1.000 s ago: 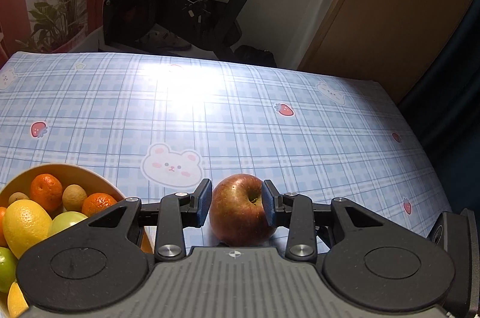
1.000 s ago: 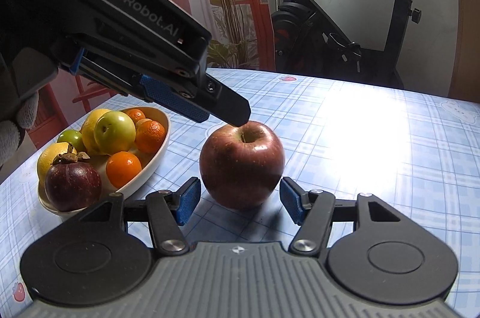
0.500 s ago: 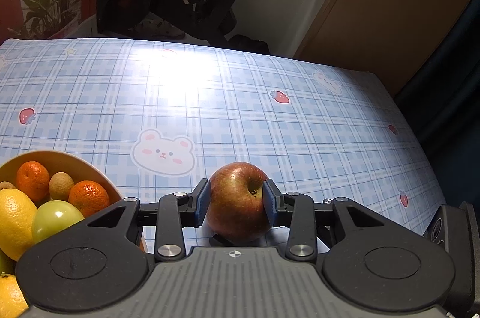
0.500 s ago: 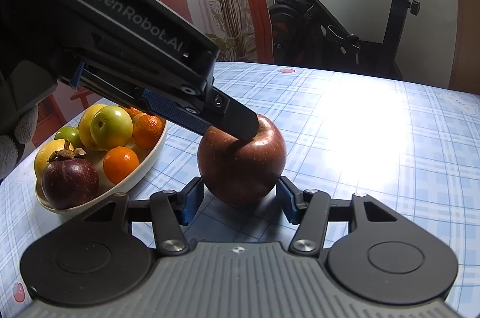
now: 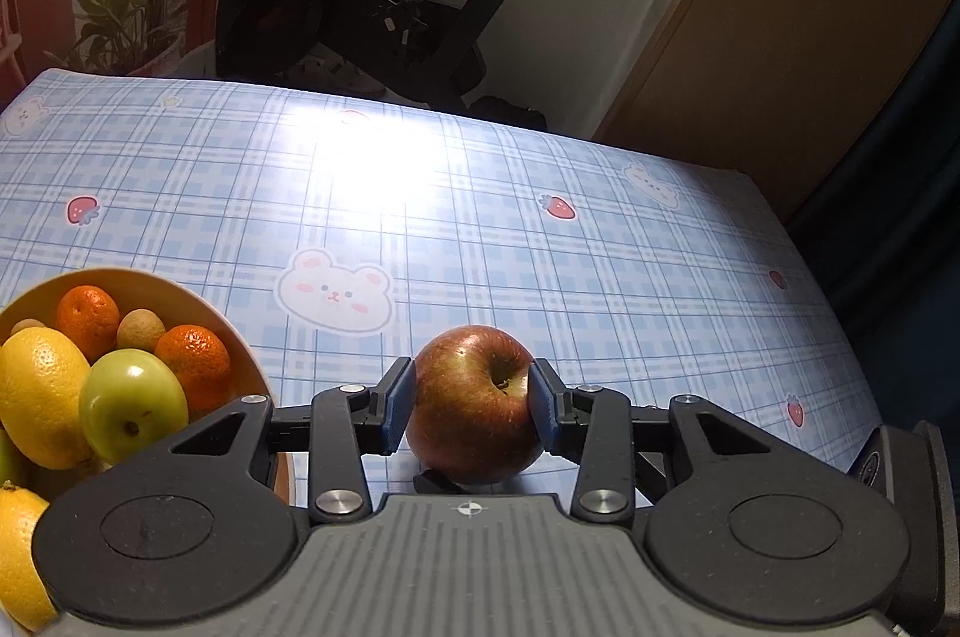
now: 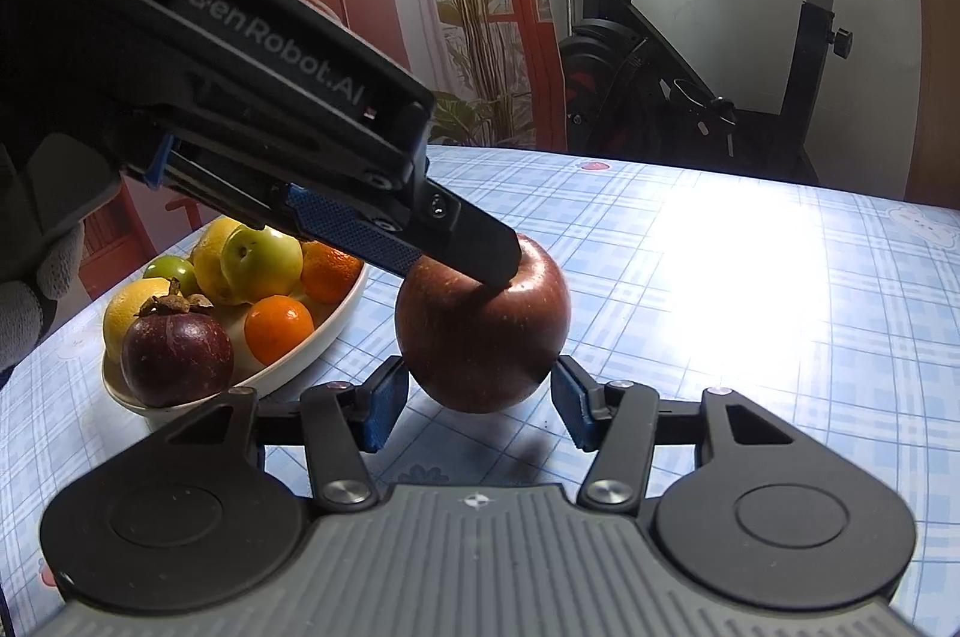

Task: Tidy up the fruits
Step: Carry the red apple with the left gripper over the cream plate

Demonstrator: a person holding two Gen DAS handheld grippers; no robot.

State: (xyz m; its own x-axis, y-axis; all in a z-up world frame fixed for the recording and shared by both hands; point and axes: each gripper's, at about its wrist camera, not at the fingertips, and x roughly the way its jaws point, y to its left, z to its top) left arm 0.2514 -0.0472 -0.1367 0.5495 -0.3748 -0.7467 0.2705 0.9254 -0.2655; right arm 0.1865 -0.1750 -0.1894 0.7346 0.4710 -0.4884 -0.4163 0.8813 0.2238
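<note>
A red apple (image 5: 462, 427) sat on the blue checked tablecloth (image 5: 600, 289), just beside the cream bowl (image 5: 198, 298) that was already heaped with oranges, lemons and green fruit. It was bracketed at that instant by both claws. The left gripper (image 5: 471, 397) had just been easing its jaws apart, though its blue pads (image 5: 396, 412) lay against the apple's flanks, one finger reaching over the stem dimple. The right gripper (image 6: 480, 400) had just been drawing its jaws in, and they stood narrow either side of the fruit's lower half. Whether they touched the skin could not be made out, nor whether the apple rested on the cloth or hung just above it. The swap in grip suggested a handover was under way, with the bowl the apple's likely destination.
</note>
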